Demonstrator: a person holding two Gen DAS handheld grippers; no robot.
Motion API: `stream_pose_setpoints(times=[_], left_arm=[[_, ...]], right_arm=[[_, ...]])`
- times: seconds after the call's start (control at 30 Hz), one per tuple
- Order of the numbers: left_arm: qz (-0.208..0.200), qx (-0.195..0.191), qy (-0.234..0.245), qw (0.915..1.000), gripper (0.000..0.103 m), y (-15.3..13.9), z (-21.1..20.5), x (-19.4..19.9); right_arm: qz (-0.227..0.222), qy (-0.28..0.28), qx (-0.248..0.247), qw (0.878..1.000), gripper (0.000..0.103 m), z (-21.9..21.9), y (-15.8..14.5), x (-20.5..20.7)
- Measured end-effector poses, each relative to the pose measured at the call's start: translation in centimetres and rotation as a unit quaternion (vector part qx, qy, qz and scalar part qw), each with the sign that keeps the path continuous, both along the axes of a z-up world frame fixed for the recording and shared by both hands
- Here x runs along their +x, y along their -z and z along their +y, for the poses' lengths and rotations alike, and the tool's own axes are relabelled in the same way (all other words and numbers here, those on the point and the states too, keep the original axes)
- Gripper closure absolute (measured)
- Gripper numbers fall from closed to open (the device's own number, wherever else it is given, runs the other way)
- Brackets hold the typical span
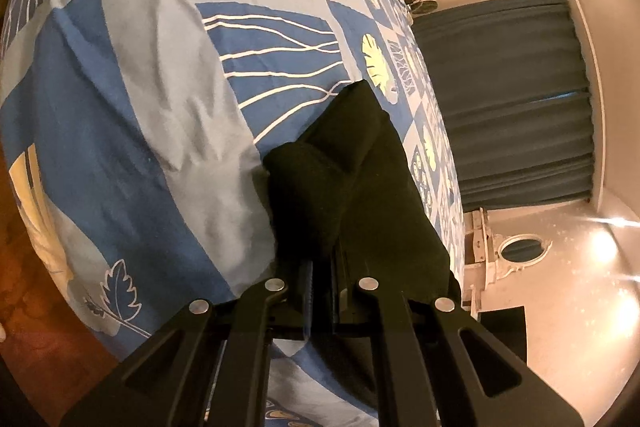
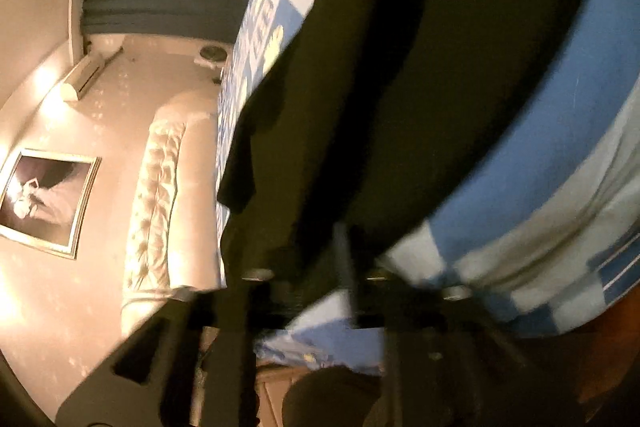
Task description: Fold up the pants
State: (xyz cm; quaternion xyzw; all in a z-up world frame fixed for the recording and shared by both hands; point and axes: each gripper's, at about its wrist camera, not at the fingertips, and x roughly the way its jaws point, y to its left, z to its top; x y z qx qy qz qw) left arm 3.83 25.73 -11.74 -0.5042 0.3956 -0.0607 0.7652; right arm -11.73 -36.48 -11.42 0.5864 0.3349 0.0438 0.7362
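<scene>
Black pants (image 1: 360,179) hang bunched from my left gripper (image 1: 322,267), which is shut on the cloth and holds it lifted over the blue patterned bed cover (image 1: 140,107). In the right wrist view the same black pants (image 2: 380,67) fill the middle as a long dark sheet. My right gripper (image 2: 320,267) is shut on their edge; the view is blurred and the fingers are mostly covered by cloth. The far end of the pants trails down onto the bed.
The bed cover (image 2: 540,167) runs under both grippers. A tufted white headboard (image 2: 160,195), a framed picture (image 2: 44,199) and dark blue curtains (image 1: 512,99) stand around the bed. Wooden floor (image 1: 24,287) shows beside the bed.
</scene>
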Motion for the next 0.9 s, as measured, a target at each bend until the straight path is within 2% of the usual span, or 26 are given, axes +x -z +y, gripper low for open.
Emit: stream_pose_setpoints(times=[0.3, 0.33, 0.4, 0.57, 0.63, 0.77, 0.83, 0.9], left_arm=[[0.008, -0.021, -0.005, 0.9997, 0.097, 0.5, 0.2, 0.1], [0.009, -0.022, -0.005, 0.9997, 0.097, 0.5, 0.2, 0.2], [0.013, -0.023, -0.006, 0.9996, 0.097, 0.4, 0.3, 0.2], [0.006, -0.014, -0.008, 0.9998, 0.097, -0.7, 0.2, 0.0], [0.003, -0.003, -0.009, 0.9999, 0.097, -1.0, 0.2, -0.2], [0.006, -0.007, -0.010, 0.9999, 0.097, 0.1, 0.7, -0.6], [0.005, -0.015, -0.007, 0.9999, 0.097, 0.6, 0.8, -0.6], [0.004, -0.011, 0.002, 0.9999, 0.094, 0.7, 1.0, -0.4]], right_arm=[[-0.008, 0.000, -0.006, 1.000, 0.061, 0.7, 0.1, 3.0], [-0.009, -0.005, -0.012, 1.000, 0.063, 1.0, -0.2, 3.2], [-0.021, -0.016, -0.015, 1.000, 0.097, 1.4, -0.6, 3.7], [-0.059, -0.024, -0.039, 0.997, 0.097, 1.8, -4.0, 2.4], [-0.060, -0.031, -0.040, 0.997, 0.097, 2.0, -4.4, 1.7], [-0.012, -0.037, -0.031, 0.999, 0.098, 1.5, -1.4, 0.6], [0.016, -0.032, -0.002, 0.999, 0.097, 1.3, 0.9, 0.0], [0.023, -0.030, 0.022, 0.999, 0.097, 1.0, 1.6, 0.1]])
